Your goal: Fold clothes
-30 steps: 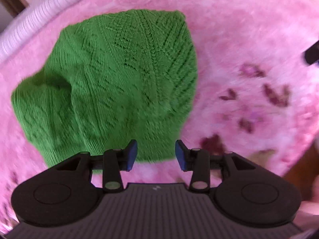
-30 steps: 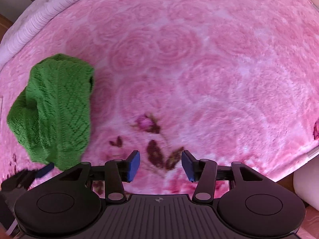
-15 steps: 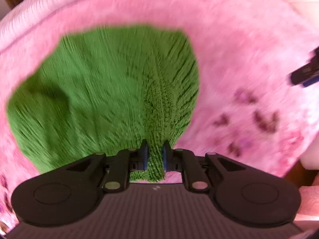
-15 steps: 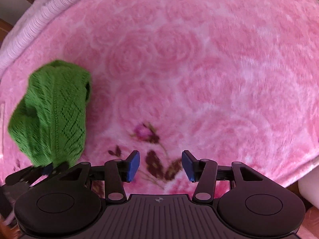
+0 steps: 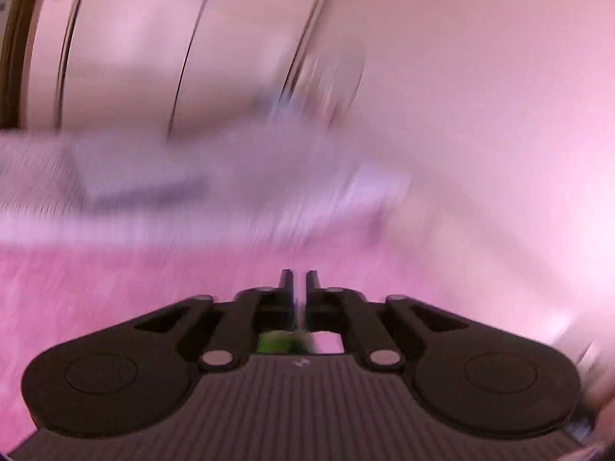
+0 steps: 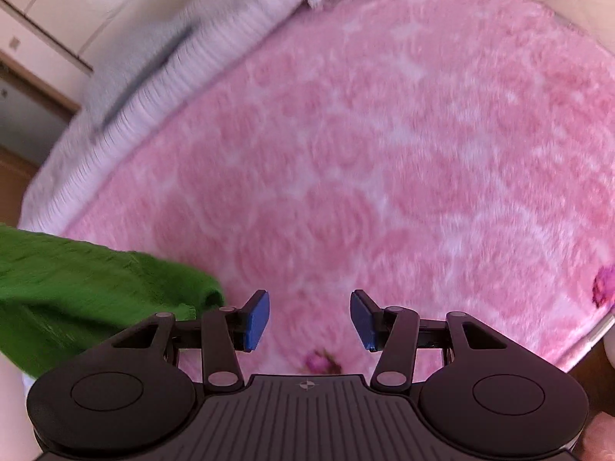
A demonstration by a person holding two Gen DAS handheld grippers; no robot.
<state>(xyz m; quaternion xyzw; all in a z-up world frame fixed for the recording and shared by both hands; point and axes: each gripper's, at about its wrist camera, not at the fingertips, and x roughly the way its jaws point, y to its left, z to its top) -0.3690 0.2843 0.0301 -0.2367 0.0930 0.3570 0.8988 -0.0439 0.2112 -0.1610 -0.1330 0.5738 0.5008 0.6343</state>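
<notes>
While the left hand-held gripper (image 5: 298, 280) stays out of it by pinching the green sweater (image 6: 77, 288) up off the pink blanket (image 6: 384, 153), the right hand-held gripper (image 6: 309, 319) waits beside it, fingers apart.

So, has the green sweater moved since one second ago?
Yes. In the right wrist view the green sweater is now lifted off the pink blanket, hanging nearer the camera, gripped by the left claw.

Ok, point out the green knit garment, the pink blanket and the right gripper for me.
green knit garment (image 6: 96, 288): right wrist view, middle of the visible knit.
pink blanket (image 6: 384, 153): right wrist view, bare rose-patterned pile.
right gripper (image 6: 309, 319): right wrist view, midway between its blue-padded fingertips.
</notes>
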